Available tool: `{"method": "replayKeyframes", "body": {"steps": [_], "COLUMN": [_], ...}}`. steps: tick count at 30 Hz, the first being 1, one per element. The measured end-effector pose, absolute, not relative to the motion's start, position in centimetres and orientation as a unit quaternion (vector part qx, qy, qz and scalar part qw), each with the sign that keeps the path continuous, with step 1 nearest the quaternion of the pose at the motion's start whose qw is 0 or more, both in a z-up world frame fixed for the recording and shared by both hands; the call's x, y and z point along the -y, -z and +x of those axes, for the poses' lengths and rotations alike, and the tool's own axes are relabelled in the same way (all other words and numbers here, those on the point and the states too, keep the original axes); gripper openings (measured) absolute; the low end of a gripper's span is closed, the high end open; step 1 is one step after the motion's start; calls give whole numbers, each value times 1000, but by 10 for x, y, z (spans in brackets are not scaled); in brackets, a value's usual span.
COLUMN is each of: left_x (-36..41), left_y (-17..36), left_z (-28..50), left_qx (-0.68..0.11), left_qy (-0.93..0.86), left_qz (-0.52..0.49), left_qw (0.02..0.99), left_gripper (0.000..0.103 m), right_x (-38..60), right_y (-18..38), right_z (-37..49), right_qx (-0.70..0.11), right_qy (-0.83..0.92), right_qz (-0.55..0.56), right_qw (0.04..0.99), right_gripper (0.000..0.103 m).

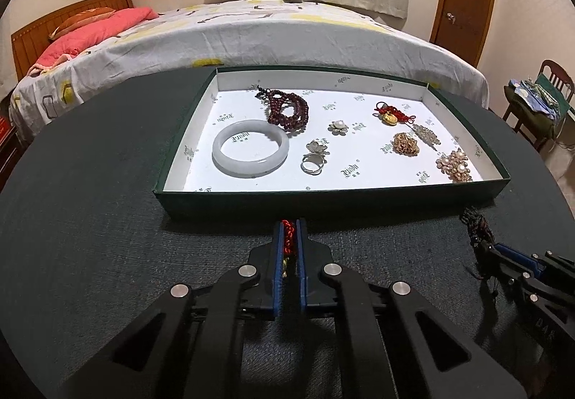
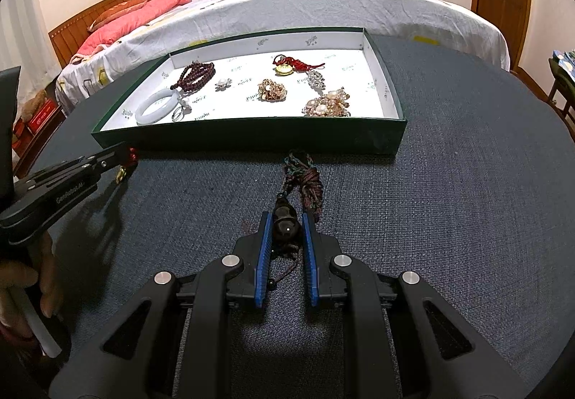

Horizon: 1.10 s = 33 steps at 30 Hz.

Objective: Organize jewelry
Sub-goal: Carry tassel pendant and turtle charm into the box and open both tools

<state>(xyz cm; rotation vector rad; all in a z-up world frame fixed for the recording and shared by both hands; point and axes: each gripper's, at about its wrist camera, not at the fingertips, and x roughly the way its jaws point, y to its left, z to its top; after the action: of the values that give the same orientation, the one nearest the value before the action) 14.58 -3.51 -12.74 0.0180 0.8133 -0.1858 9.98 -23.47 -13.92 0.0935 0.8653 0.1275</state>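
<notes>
A red knotted charm (image 1: 286, 237) is pinched between the nearly closed jaws of the left gripper (image 1: 289, 223). A dark gourd pendant (image 2: 285, 223) is clasped by the right gripper (image 2: 286, 216), jaws part-open. Both are held above the dark counter (image 2: 467, 205), before the green tray (image 1: 359, 196); a bed (image 1: 251, 36) is seen behind.

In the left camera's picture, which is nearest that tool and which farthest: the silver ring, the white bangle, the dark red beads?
1. Silver ring, just ahead in the tray.
2. White bangle, ahead-left.
3. Dark red beads, by the far wall.
</notes>
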Motion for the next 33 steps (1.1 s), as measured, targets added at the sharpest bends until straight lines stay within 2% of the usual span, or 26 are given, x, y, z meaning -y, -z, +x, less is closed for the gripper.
{"method": "replayKeyframes", "body": {"steps": [20,33], "left_x": [36,63], "left_y": [79,38], "left_z": [134,156], "left_qx": [-350,-301], "left_qy": [118,160], "left_qz": [-20,-30], "left_qw": [929,940], "left_gripper": [7,7], "right_x": [230,232], "right_y": [85,41], "right_z": [90,114], "right_qx": [-347,-287], "right_qy": [-76,-83], "right_qz": [49,48], "right_qw": [934,953], "right_gripper": [17,17]}}
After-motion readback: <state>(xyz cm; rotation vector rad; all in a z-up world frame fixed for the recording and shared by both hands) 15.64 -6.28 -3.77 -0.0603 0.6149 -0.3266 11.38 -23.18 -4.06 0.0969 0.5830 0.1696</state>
